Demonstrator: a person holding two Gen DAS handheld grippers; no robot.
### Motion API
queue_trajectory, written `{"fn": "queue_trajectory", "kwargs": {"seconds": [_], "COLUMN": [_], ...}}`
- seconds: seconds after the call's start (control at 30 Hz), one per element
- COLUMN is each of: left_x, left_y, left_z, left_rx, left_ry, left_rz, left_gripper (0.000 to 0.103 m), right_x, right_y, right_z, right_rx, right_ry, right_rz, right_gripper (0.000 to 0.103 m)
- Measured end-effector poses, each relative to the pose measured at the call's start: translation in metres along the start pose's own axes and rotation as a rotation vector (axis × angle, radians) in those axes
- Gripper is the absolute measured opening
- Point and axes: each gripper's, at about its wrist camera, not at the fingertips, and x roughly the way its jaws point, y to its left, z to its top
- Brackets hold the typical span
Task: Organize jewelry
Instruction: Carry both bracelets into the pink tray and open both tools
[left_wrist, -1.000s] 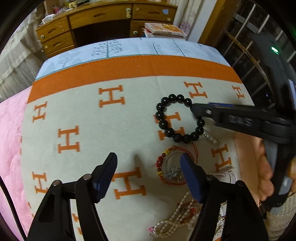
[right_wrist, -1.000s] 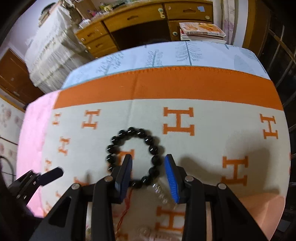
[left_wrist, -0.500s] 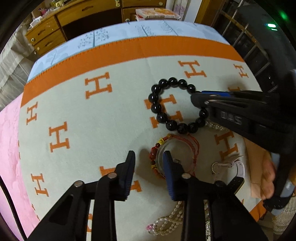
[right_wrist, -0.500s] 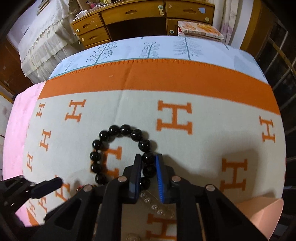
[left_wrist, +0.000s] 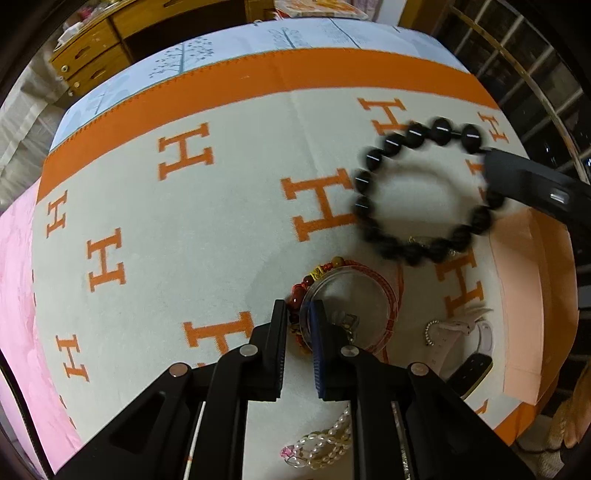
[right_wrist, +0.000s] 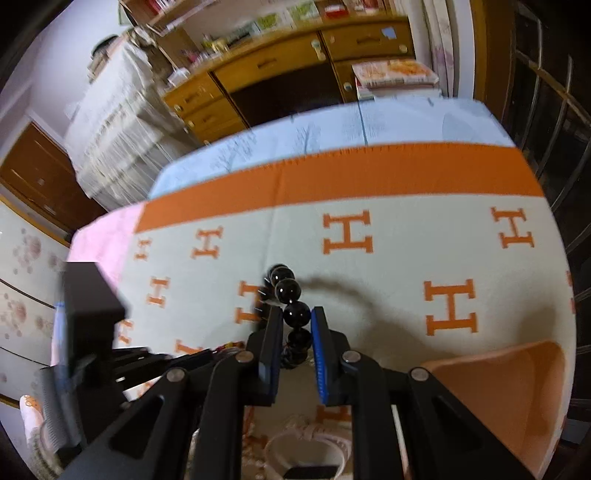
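My right gripper (right_wrist: 295, 325) is shut on the black bead bracelet (right_wrist: 295, 314) and holds it lifted above the blanket; in the left wrist view the bracelet (left_wrist: 373, 158) hangs as a blurred ring from the right gripper (left_wrist: 491, 158). My left gripper (left_wrist: 298, 317) is shut on the rim of a clear round box (left_wrist: 347, 295), with red beads of a red cord bracelet (left_wrist: 295, 301) also between the fingers. The cord bracelet circles the box.
A pearl bracelet (left_wrist: 325, 446), a white watch strap (left_wrist: 461, 328) and a dark tracker band (left_wrist: 474, 369) lie on the H-patterned blanket (left_wrist: 184, 229). A peach paper (left_wrist: 524, 295) lies at right. A wooden desk (right_wrist: 295, 74) stands beyond the bed.
My right gripper closed on the black bracelet and lifted it off the blanket. My left gripper moved forward and closed on the clear box's rim and the red beads.
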Motion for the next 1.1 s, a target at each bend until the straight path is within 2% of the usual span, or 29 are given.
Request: {"fn": "queue_trajectory", "kwargs": {"seconds": [0.2, 0.37, 0.57, 0.7, 0.97, 1.1], "left_x": [-0.039, -0.078, -0.112, -0.118, -0.104, -0.096], "left_y": [0.005, -0.009, -0.051, -0.082, -0.132, -0.151], "left_z": [-0.003, -0.016, -0.033, -0.037, -0.031, -0.028], "left_rx": [-0.035, -0.003, 0.044, 0.079, 0.116, 0.129], "left_ry": [-0.076, -0.153, -0.239, -0.255, -0.255, -0.248], "left_rz": [-0.013, -0.038, -0.118, -0.149, -0.16, -0.165], "left_gripper": [0.01, 0.01, 0.01, 0.01, 0.01, 0.01], "right_x": [-0.055, -0.1, -0.132, -0.13, -0.1, -0.077], "right_y": [-0.004, -0.021, -0.051, -0.071, -0.116, -0.132], "right_z": [-0.012, -0.033, -0.06, -0.074, -0.092, -0.107], "right_rx": [0.002, 0.023, 0.058, 0.087, 0.22, 0.237], "right_ry": [-0.097, -0.176, -0.237, -0.228, -0.179, -0.129], "right_rz": [0.058, 0.087, 0.034, -0.016, -0.011, -0.096], "right_gripper": [0.015, 0.015, 0.015, 0.015, 0.015, 0.015]}}
